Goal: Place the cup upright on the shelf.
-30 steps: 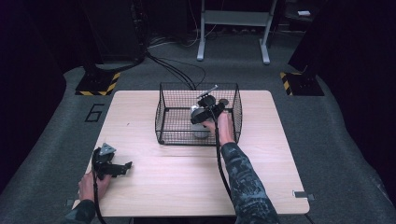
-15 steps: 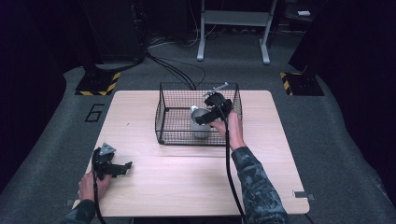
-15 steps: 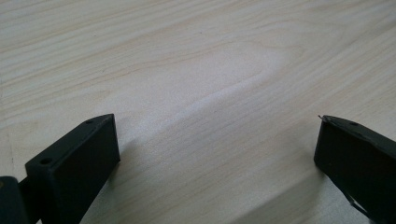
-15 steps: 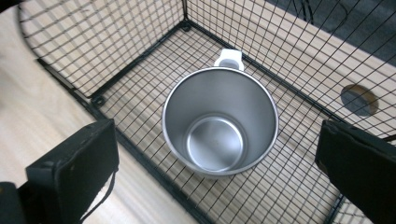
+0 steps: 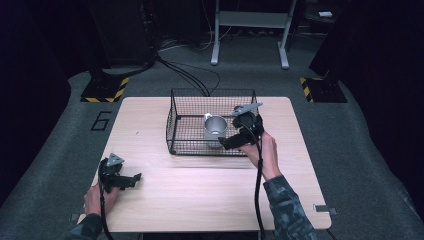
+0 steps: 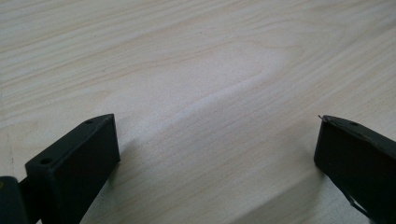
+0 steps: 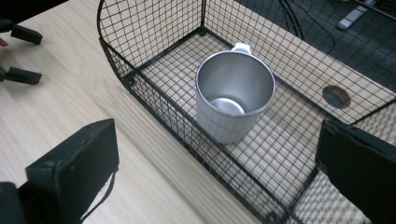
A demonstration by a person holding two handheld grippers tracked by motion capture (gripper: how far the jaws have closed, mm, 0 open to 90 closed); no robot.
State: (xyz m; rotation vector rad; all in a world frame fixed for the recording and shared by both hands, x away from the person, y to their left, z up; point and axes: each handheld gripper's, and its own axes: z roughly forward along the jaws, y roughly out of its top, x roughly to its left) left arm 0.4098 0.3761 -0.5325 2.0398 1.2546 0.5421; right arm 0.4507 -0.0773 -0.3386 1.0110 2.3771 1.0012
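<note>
my right claw (image 5: 229,143) hangs with its jaws spread wide and nothing between them, just above the near right corner of the wire basket (image 5: 175,131). in the right gripper view, one jaw sits over bare table outside the basket's near wall and the other sits over the basket's right end. my hand (image 5: 262,150) holds the gripper from behind, at the basket's right front corner, and the cable runs back along my sleeve toward the table's near edge.

a metal cup (image 7: 235,101) stands upright inside the basket, open end up, close to the near wall and apart from my jaws. it is shiny and empty, and its small handle points toward the far wall. seen from above, the cup (image 5: 215,129) sits right of the basket's middle.

the basket rests on the far middle of the pale wooden table (image 5: 200,195).

my left claw (image 5: 134,179) lies low over the table's near left part, well apart from the basket, its jaws also wide apart over bare wood and holding nothing.
</note>
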